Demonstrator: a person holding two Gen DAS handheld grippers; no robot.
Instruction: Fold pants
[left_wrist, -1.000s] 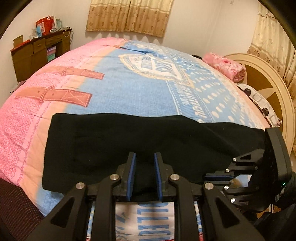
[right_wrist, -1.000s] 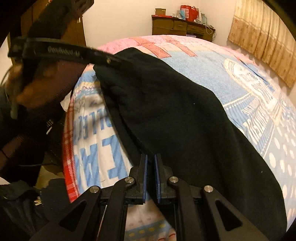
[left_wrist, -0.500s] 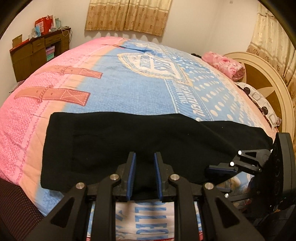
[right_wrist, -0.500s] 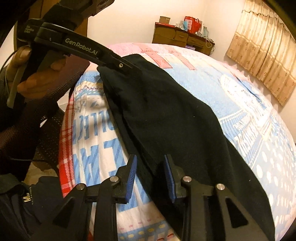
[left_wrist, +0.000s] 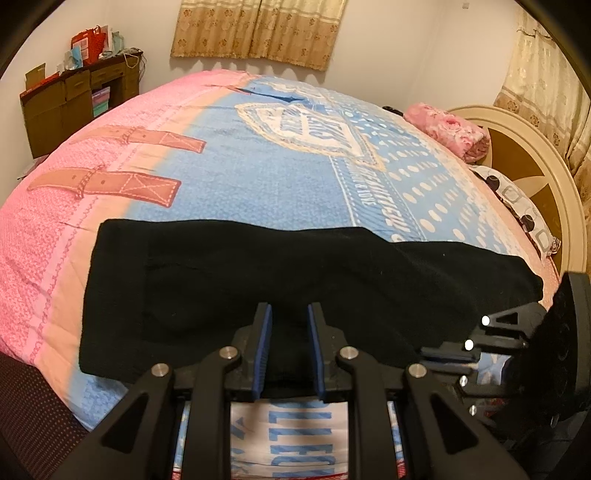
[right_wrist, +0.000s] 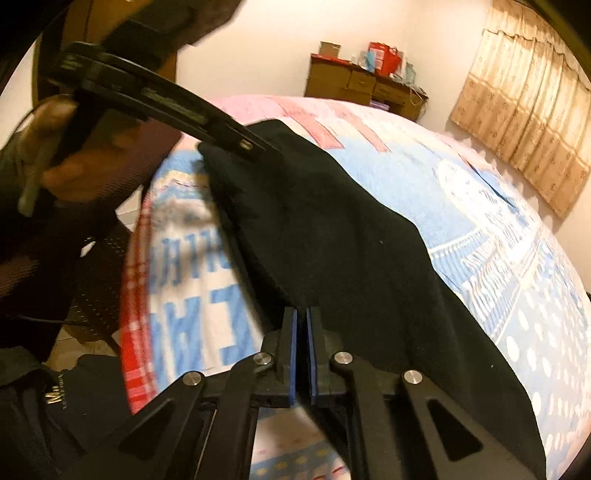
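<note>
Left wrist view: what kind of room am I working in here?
Most likely a home bedroom. The black pants lie across a large bed with a rounded headboard and pillows; curtains hang on the far wall beside a cluttered wooden dresser.

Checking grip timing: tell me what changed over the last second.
The right gripper opened half a second ago and has now shut on the near edge of the black pants. The left gripper stayed clamped on the same edge; the pants stayed flat on the bed.

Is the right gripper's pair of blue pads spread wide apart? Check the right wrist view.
No. The right gripper has its blue pads nearly together, pinching the near edge of the black pants.
</note>
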